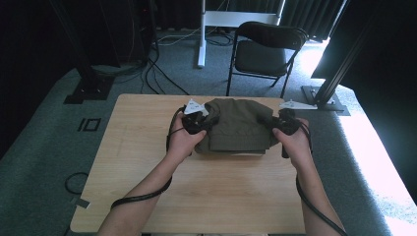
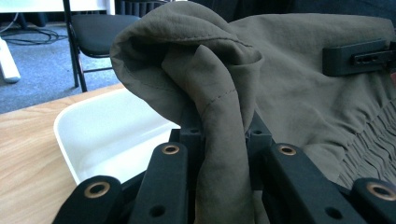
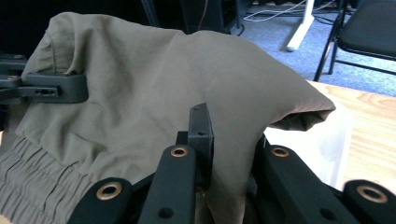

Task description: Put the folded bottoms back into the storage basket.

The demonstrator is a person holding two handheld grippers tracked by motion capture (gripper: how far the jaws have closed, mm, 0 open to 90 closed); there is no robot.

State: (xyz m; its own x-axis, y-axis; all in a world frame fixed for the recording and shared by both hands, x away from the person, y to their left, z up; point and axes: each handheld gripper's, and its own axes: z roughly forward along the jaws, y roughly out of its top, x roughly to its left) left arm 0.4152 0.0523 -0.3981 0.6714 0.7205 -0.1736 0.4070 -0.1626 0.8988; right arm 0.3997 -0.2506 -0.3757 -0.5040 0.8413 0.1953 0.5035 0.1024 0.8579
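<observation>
The left gripper (image 1: 209, 121) is pinching the left edge of the green cloth (image 1: 237, 125). Its jaws are squeezed tight on a bunched fold of cloth (image 2: 219, 135). The cloth is hanging between the two grippers, over the far middle of the wooden table (image 1: 147, 162). It is folded in layers, with a stretchy gathered band (image 3: 32, 172) along one side. A white tray (image 2: 112, 135) is sitting on the table right under the cloth. The right gripper (image 1: 273, 125) is pinching the right edge, and its jaws are closed tight on the cloth (image 3: 233, 177) too. A black chair (image 1: 265, 49) is standing behind the table.
</observation>
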